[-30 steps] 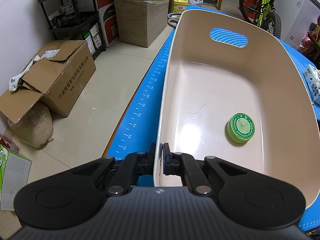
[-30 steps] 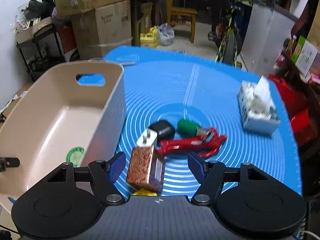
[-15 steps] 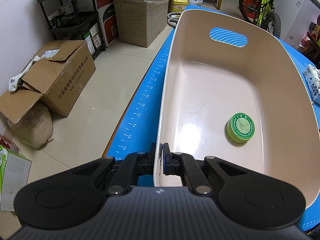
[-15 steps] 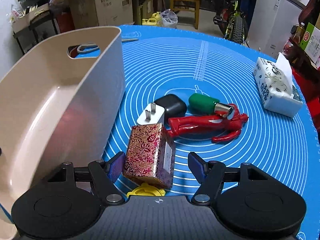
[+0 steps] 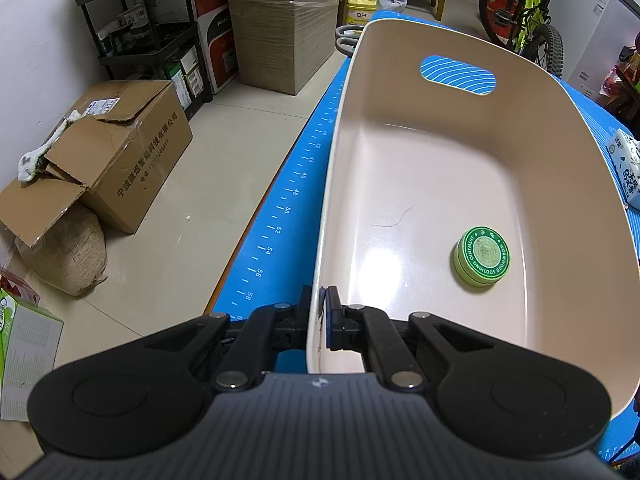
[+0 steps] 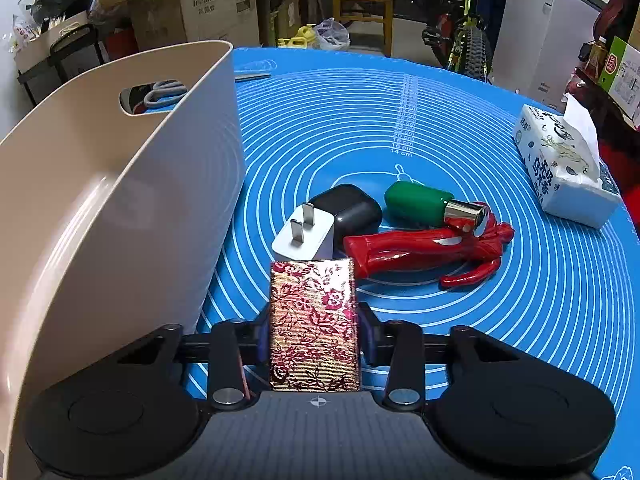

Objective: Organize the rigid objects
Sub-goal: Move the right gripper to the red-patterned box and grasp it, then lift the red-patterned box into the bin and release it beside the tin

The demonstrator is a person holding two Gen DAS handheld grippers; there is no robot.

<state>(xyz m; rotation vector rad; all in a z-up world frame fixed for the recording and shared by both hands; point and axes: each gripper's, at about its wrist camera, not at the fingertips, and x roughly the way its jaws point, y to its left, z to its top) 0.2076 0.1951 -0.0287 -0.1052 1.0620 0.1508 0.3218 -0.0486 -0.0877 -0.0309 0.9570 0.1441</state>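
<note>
A beige plastic basket [image 5: 340,168] stands on the blue mat; it also shows at the left of the right wrist view [image 6: 120,184]. A green round ointment tin [image 5: 482,261] lies inside it. My left gripper [image 5: 319,322] is shut on the basket's near rim. My right gripper [image 6: 314,334] is shut on a red-and-gold patterned box [image 6: 313,322], just right of the basket. Beyond the box lie a white plug adapter [image 6: 303,238], a black case [image 6: 348,210], a green cylinder with a metal tip [image 6: 424,202] and a red figure [image 6: 424,246].
A tissue pack [image 6: 564,170] lies at the mat's right edge. Scissors [image 6: 166,90] show through the basket's handle hole. Cardboard boxes [image 5: 116,148], shelves and a bicycle [image 5: 524,24] stand on the floor around the table.
My right gripper has come down and forward around the patterned box and closed on it. The left gripper and basket have not moved.
</note>
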